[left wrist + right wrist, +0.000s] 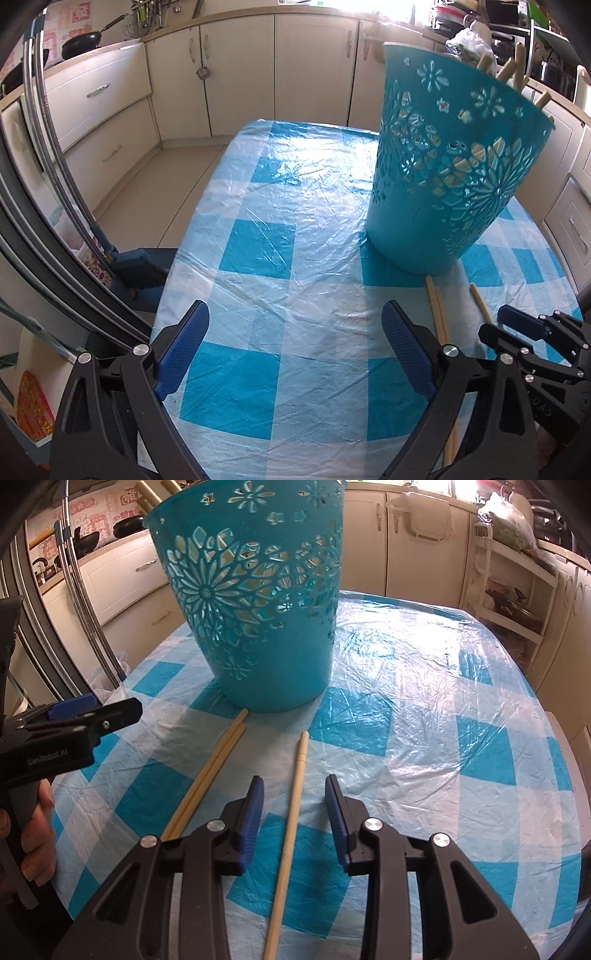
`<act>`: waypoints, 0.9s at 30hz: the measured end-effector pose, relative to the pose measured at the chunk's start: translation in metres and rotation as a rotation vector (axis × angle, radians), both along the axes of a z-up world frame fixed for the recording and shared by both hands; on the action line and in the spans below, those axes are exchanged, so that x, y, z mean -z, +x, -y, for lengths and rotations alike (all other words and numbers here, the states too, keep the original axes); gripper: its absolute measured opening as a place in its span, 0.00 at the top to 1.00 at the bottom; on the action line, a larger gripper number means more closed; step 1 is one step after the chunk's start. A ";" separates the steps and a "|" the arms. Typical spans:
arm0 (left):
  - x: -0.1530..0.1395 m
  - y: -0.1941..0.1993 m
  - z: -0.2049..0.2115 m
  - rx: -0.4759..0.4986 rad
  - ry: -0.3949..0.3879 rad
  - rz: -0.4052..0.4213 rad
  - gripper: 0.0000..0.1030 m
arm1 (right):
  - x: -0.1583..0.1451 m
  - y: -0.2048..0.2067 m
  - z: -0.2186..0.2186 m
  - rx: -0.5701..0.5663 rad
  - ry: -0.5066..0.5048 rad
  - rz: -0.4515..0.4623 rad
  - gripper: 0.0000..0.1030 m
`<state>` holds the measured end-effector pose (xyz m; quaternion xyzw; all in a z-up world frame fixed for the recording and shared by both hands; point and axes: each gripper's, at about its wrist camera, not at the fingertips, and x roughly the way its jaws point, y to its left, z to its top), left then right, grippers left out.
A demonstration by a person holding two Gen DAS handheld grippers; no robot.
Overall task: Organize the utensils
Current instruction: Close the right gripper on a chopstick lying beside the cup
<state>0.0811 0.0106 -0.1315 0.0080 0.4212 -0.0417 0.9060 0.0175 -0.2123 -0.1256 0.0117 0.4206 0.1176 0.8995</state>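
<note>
A teal cut-out basket (255, 602) stands on the checked tablecloth (424, 709), with several wooden sticks (513, 68) poking out of its top. Three wooden chopsticks lie on the cloth in front of it: a pair (207, 775) on the left and a single one (291, 812). My right gripper (293, 797) is open and straddles the single chopstick, its pads on either side and not touching it. My left gripper (295, 332) is open and empty over bare cloth, left of the basket (450, 162). It also shows in the right wrist view (92, 712).
Cream kitchen cabinets (240, 74) run around the table. A metal rail (48, 122) and a dustpan (136, 266) are off the table's left edge. A white rack (513, 590) stands at the far right. A pan (81, 42) sits on the counter.
</note>
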 end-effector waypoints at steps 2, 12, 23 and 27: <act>0.003 0.001 0.002 0.004 0.005 -0.007 0.12 | 0.000 0.000 -0.002 0.004 -0.018 0.001 0.67; 0.014 0.006 -0.004 0.001 -0.028 -0.054 0.12 | 0.000 -0.002 0.007 0.104 -0.035 -0.008 0.89; 0.017 0.007 0.000 0.011 -0.016 -0.062 0.12 | -0.002 0.009 0.000 0.072 -0.080 -0.030 0.83; 0.017 0.007 0.001 0.008 -0.019 -0.067 0.12 | -0.002 0.007 -0.003 -0.008 -0.070 -0.031 0.94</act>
